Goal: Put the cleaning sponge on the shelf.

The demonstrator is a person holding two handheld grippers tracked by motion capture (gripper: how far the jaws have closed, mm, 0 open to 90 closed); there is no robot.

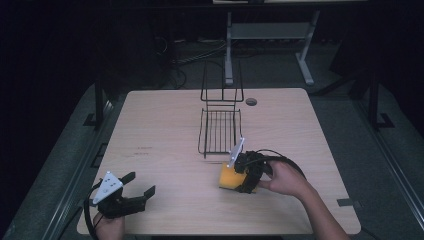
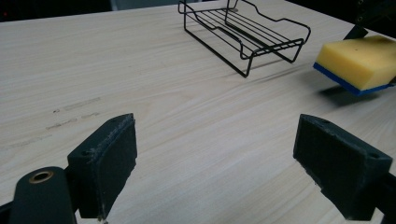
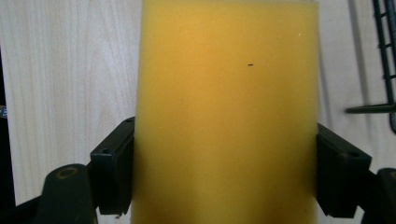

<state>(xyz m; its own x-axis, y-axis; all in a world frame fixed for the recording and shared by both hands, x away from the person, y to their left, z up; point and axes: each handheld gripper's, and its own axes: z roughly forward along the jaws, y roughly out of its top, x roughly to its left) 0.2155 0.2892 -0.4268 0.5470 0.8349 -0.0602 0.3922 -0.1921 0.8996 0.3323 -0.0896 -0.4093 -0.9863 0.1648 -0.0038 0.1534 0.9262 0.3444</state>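
Note:
A yellow sponge with a blue underside is held just above the wooden table, in front of the black wire rack. My right gripper is shut on the sponge, its two jaws pressing the sponge's sides in the right gripper view, where the sponge is large and close. From the left gripper view the sponge hangs at the right with its shadow under it, and the rack stands beyond. My left gripper rests open near the table's front left edge, nothing between its pads.
The wire rack has a tall looped back frame on its far side. A small round grommet sits in the table behind the rack. Beyond the table are a desk frame and cables on the floor.

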